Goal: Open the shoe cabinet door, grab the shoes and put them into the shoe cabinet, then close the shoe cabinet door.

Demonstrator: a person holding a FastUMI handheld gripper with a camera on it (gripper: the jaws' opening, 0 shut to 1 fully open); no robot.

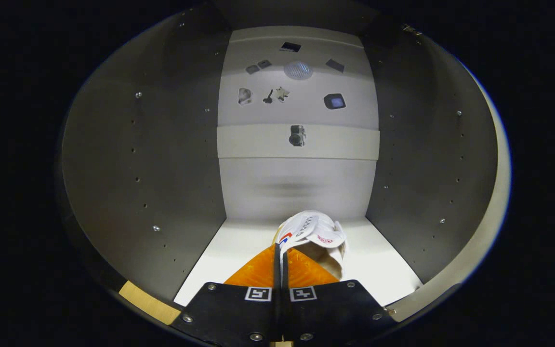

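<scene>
1. The tongs (280,250) reach into the open shoe cabinet (142,159), and their two fingers (258,272) lie pressed almost together with just a thin slit between them.
2. A white shoe (316,231) sits at the tips of the fingers; a thin part of it, seemingly its collar or tongue, runs down into the slit, so the tongs are closed on the shoe.
3. The shoe carries a small red mark on its upper and a red and blue patch close to the fingertips.
4. The shoe is low over the cabinet's white floor panel (383,265), toward the back of the cabinet; whether its sole touches the panel I cannot tell.
5. Behind the shoe stands the cabinet's pale back wall (297,188), crossed higher up by a lighter horizontal band (345,142).
6. On that band, straight above the shoe, is a small dark fitting (297,136).
7. Higher on the back wall are several small dark cut-outs and a round perforated patch (298,70).
8. The cabinet's grey side walls flank the shoe to left and right, each dotted with rows of small holes and a few screws.
</scene>
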